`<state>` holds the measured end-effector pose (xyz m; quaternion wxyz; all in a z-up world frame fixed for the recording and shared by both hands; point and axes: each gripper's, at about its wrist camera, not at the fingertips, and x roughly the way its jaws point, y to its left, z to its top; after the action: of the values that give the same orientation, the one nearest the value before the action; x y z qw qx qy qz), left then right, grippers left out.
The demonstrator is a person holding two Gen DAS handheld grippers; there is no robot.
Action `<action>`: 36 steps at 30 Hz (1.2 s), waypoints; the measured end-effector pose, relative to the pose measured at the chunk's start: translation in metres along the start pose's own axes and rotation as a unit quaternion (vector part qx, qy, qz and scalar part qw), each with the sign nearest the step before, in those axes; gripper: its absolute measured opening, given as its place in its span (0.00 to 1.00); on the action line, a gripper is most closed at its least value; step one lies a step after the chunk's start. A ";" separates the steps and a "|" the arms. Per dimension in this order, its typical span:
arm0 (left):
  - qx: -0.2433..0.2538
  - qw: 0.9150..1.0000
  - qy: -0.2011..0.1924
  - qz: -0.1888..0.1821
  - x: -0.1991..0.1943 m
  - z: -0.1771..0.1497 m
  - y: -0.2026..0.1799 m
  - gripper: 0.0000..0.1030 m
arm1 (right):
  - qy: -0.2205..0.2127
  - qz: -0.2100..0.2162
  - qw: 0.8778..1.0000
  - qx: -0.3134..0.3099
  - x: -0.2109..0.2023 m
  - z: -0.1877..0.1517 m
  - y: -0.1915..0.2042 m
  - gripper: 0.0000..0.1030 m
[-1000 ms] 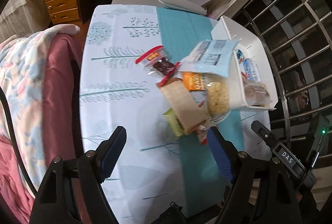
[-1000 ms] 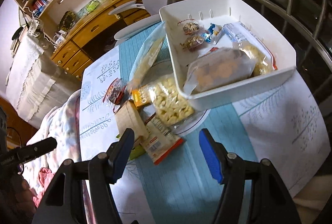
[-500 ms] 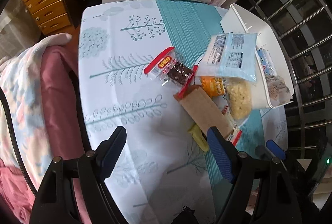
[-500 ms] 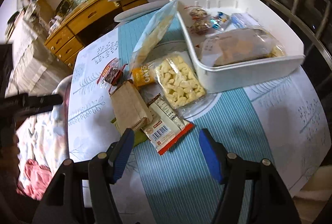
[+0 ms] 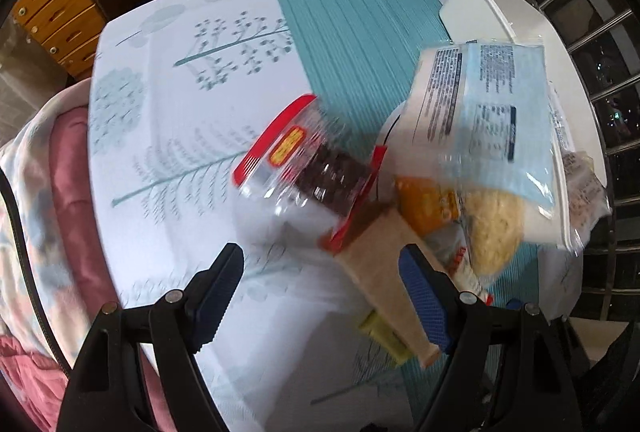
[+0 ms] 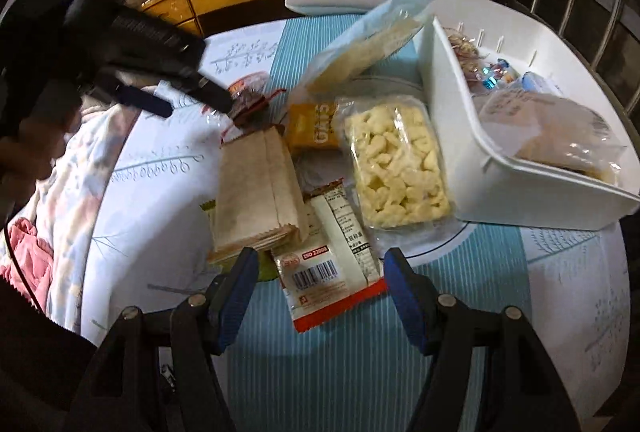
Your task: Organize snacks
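Two grippers hang over your worktop [image 6: 560, 272] with its tree-print cloth. At its right stands the white bin [image 6: 460, 136] — bagged snacks already lie inside. Beside it, loose on the cloth: a pale blue bag [image 6: 372, 36] leaning on the bin's wall, a clear pack of puffed pieces [image 6: 396, 160], a brown paper packet [image 6: 256, 188], a white and red wrapper [image 6: 332, 268] and a red-edged pouch [image 5: 308, 168]. Your left gripper [image 5: 320, 280] has its fingers spread with nothing between them — the right gripper [image 6: 316, 284] too, just above the wrapper.
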<state>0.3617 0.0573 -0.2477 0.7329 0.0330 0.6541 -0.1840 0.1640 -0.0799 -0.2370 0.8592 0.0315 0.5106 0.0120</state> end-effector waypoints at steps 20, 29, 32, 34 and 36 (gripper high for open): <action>-0.014 0.998 0.027 0.046 0.057 0.049 -0.016 0.70 | 0.014 0.049 0.998 -0.032 0.022 0.003 -0.004 0.63; -0.012 0.999 0.014 0.038 0.051 0.045 -0.018 0.50 | 0.029 0.032 0.997 -0.061 0.024 0.002 0.002 0.50; -0.014 0.999 0.015 0.035 0.050 0.041 -0.019 0.49 | 0.040 0.024 0.997 -0.062 0.023 0.002 0.002 0.48; -0.014 0.999 0.016 0.032 0.050 0.036 -0.016 0.48 | 0.046 0.017 0.997 -0.063 0.022 0.001 0.004 0.48; -0.015 0.999 0.018 0.028 0.049 0.030 -0.015 0.46 | 0.052 0.012 0.997 -0.061 0.021 -0.002 0.004 0.47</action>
<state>0.3891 0.0238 -0.2879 0.7264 0.0439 0.6686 -0.1528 0.1725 -0.0748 -0.2556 0.8317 -0.0158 0.5523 0.0547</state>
